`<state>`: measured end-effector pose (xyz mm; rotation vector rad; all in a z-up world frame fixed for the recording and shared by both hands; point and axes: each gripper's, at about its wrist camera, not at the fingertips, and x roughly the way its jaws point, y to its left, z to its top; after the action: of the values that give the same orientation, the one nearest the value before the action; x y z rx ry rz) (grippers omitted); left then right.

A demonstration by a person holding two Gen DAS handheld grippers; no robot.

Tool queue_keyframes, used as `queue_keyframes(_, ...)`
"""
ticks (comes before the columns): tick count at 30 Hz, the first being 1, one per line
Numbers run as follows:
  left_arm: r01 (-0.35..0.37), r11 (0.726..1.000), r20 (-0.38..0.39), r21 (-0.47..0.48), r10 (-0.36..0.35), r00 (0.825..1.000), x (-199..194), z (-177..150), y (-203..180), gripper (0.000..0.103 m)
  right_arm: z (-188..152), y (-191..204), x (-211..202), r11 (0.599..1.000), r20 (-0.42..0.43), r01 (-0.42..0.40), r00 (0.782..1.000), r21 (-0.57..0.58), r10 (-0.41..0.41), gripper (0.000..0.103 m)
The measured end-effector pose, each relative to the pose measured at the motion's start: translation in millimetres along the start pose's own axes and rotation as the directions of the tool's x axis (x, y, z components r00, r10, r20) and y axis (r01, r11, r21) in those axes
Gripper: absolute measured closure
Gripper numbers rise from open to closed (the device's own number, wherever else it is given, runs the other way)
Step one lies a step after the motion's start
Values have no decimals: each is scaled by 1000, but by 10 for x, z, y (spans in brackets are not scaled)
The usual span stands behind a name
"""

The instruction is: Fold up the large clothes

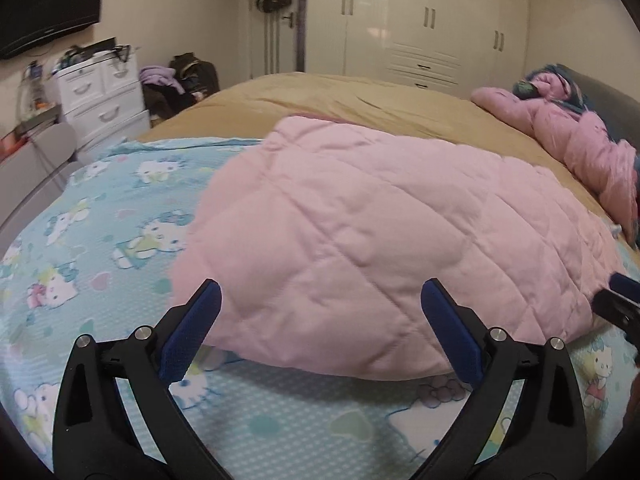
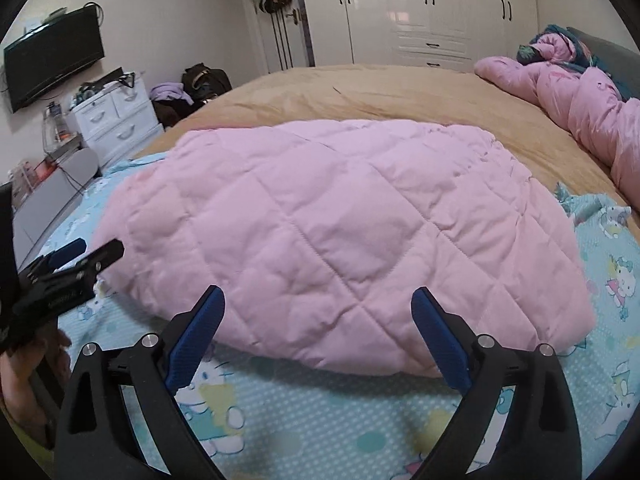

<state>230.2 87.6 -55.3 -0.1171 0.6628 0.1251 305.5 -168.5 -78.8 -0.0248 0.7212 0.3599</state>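
Note:
A pink quilted padded garment (image 1: pixel 360 240) lies folded into a thick bundle on the bed; it also fills the middle of the right wrist view (image 2: pixel 332 236). My left gripper (image 1: pixel 322 300) is open and empty, its blue-padded fingers spread just short of the bundle's near edge. My right gripper (image 2: pixel 318 304) is open and empty too, in front of the same near edge. The left gripper also shows at the left edge of the right wrist view (image 2: pixel 86 252), beside the bundle's left end. The right gripper's tip shows at the far right of the left wrist view (image 1: pixel 618 296).
A light blue cartoon-cat sheet (image 1: pixel 100 232) covers the near bed, over a tan cover (image 2: pixel 400 88). A second pink padded garment (image 2: pixel 572 108) lies heaped at the back right by the headboard. A white drawer unit (image 1: pixel 100 96), a wall television (image 2: pixel 52 60) and white wardrobes (image 2: pixel 420 8) stand beyond.

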Motion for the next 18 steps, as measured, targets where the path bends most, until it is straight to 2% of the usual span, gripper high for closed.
queue_keyframes(9, -25, 995, -16, -93, 24, 1000, -66, -24, 353, 9, -125, 16, -58, 1000, -27, -18, 999, 5, 18, 7)
queue_keyframes(18, -28, 991, -35, -132, 24, 999, -96, -105, 502, 9, -225, -79, -95, 999, -45, -21, 999, 38, 23, 7)
